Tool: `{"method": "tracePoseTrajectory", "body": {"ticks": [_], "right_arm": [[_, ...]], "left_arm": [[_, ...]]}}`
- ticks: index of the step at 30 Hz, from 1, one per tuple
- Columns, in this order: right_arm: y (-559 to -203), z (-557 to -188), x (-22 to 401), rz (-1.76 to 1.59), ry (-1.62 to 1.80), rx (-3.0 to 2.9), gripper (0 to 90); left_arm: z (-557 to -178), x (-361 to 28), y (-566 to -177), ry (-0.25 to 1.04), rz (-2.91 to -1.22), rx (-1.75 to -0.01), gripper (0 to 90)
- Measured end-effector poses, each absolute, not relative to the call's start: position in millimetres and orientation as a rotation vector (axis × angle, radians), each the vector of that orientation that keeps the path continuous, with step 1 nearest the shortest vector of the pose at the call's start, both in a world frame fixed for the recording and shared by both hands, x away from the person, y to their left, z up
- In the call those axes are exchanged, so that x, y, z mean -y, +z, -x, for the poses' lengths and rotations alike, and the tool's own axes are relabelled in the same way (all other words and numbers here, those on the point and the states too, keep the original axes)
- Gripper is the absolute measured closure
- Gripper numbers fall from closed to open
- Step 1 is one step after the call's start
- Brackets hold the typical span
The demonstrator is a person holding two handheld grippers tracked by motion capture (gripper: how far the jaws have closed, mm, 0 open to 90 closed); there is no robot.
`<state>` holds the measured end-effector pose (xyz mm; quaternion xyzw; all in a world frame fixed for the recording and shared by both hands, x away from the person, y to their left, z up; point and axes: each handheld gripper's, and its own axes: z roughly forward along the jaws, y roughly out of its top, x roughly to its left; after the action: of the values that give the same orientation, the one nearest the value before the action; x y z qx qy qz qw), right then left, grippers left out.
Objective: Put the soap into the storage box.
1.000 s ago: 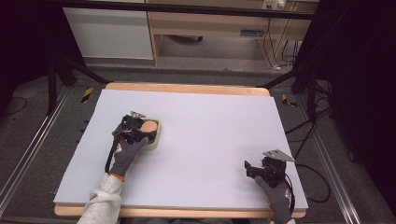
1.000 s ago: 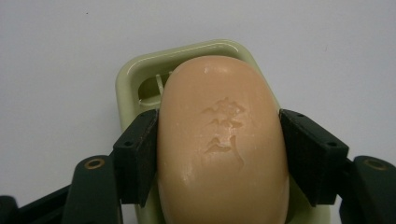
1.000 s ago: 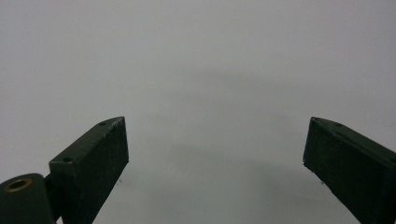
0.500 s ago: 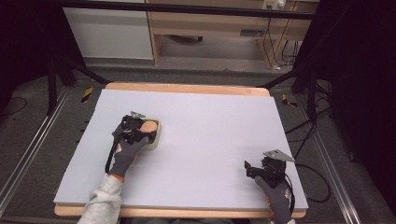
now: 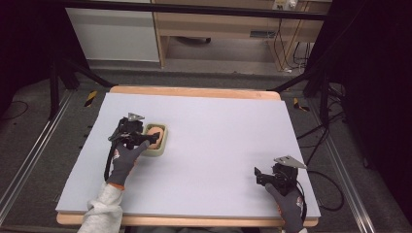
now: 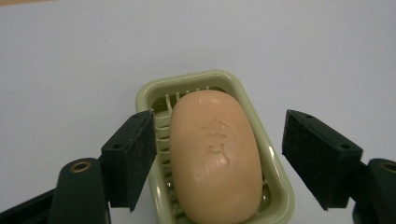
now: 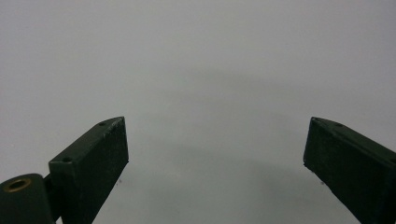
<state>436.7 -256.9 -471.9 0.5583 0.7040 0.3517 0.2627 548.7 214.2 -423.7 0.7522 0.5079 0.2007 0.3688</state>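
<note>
A peach-coloured soap bar (image 6: 215, 158) lies in a pale green soap dish (image 6: 196, 79) on the left half of the white board. My left gripper (image 6: 219, 140) hovers just over it. Its jaws have just been opening, and the soap sits between them with a gap on each side, neither pad touching it. In the high view the left gripper (image 5: 140, 136) sits at the left edge of the dish (image 5: 158, 150), with the soap (image 5: 154, 134) showing. My right gripper (image 5: 265, 175) rests open near the front right corner, and its jaws (image 7: 215, 144) stand wide over bare board.
The white board (image 5: 218, 131) lies on a wooden table top whose edge (image 5: 194, 92) shows at the back. Black cables (image 5: 330, 189) trail off the right side. Metal rails run along both sides, and a cabinet stands beyond the table.
The left gripper's jaws have spread apart and let go of the soap, which now lies uncovered in the dish. The left hand has drawn back a little. The right hand has kept still.
</note>
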Motion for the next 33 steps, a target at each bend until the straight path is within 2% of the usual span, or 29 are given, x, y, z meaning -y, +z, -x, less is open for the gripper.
{"method": "tracePoseTrajectory", "body": {"ticks": [15,33], "right_arm": [[-472.0,-436.5,258.6,-1.522,0.949,-1.895,6.8],[-472.4,-434.9,269.5,-1.558,0.922,-1.864,6.3]], "left_arm": [[-511.9,-240.8,-416.5,0.539,-1.873,-1.263,26.2],[-470.0,-260.7,-450.4,0.549,-1.934,-1.286,24.1]]}}
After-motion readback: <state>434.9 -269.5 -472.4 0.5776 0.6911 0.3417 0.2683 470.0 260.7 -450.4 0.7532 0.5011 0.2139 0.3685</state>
